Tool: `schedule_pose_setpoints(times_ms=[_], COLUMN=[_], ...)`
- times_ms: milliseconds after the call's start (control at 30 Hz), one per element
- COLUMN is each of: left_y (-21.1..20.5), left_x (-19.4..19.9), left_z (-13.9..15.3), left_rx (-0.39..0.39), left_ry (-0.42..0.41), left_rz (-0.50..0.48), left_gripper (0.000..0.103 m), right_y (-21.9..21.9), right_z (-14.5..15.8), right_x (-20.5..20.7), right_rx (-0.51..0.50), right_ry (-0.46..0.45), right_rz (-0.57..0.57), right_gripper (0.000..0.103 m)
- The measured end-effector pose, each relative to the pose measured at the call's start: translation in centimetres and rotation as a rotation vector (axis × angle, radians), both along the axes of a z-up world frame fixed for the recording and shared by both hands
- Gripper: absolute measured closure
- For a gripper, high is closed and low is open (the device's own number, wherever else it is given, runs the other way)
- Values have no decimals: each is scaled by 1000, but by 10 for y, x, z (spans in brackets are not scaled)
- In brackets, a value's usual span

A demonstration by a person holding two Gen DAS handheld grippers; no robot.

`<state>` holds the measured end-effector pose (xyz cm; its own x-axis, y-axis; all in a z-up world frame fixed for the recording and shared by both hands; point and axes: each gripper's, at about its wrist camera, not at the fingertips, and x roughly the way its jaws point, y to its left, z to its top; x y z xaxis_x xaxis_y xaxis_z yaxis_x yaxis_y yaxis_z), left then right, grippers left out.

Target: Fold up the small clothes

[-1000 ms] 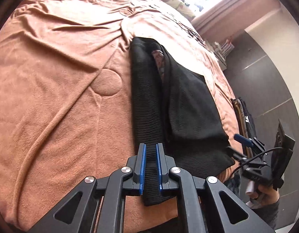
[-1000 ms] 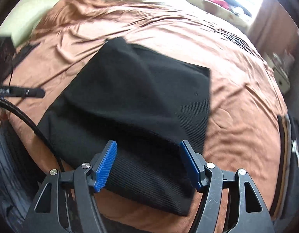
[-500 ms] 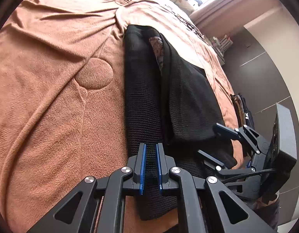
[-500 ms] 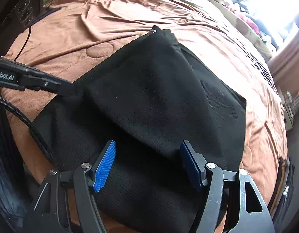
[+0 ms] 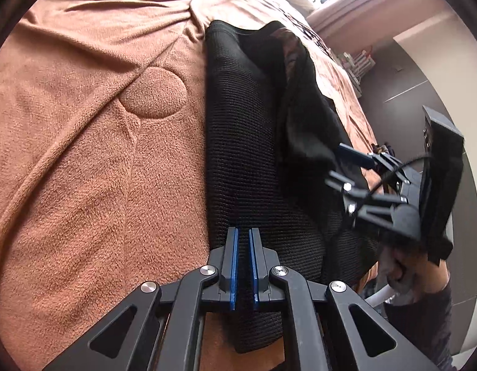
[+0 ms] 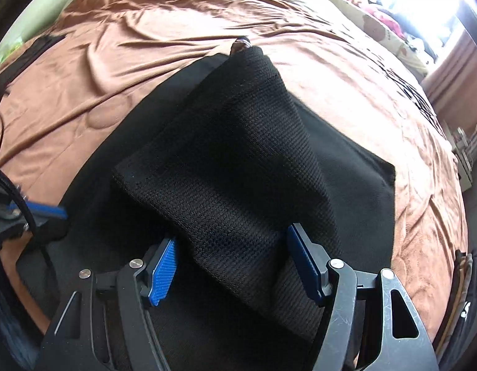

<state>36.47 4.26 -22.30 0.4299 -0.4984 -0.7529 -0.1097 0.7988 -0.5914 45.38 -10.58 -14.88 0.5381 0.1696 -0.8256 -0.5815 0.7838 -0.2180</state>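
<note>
Left wrist view showed the left gripper (image 5: 243,259) with its blue-padded fingers (image 5: 233,266) drawn nearly together, a narrow slit between them, pinching the near edge of the black knit garment (image 5: 244,167). That garment lay lengthwise on the brown bedspread (image 5: 83,160), a fold of it raised along its right side. To the right, the right gripper (image 5: 346,167) reached in against that raised fold, and a hand (image 5: 402,266) held its handle.

Right wrist view showed the right gripper (image 6: 235,266) with its fingers (image 6: 162,267) spread wide apart, and the lifted flap of the black knit garment (image 6: 232,160) lay between them; whether either pad touched the cloth could not be told. The rest of the garment was spread flat on the brown bedspread (image 6: 346,71). The left gripper (image 6: 34,213) sat at the left edge, on the garment's near corner.
</note>
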Motion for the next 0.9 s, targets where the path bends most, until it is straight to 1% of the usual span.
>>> schedule_pose_setpoints(times_ms=[200, 333, 433, 467, 567, 667, 733, 833, 900], left_y=[-2, -4, -5, -5, -7, -8, -6, 0, 3], left_x=[2, 4, 5, 5, 6, 8, 10, 13, 18], left_z=[1, 3, 4, 4, 5, 6, 10, 19, 22], left_rx=[14, 18, 20, 21, 23, 24, 22, 43, 56], left_ry=[-1, 1, 2, 3, 6, 13, 13, -6, -3], left_rz=[-7, -9, -9, -9, -6, -9, -9, 7, 18], left_gripper=[94, 94, 94, 94, 94, 94, 94, 94, 93], right_y=[-9, -24, -37, -44, -59, -76, -84, -89, -92], right_z=[2, 1, 1, 3, 11, 15, 17, 19, 20], right_x=[25, 48, 65, 71, 81, 83, 79, 70, 64], right_rx=[15, 42, 84, 103, 99, 120, 139, 153, 179], right_ry=[-17, -12, 1, -3, -44, -51, -44, -45, -28], right_rz=[-58, -130, -191, -227, -321, -389, -405, -392, -376], right_gripper=[37, 37, 37, 37, 37, 37, 37, 37, 37])
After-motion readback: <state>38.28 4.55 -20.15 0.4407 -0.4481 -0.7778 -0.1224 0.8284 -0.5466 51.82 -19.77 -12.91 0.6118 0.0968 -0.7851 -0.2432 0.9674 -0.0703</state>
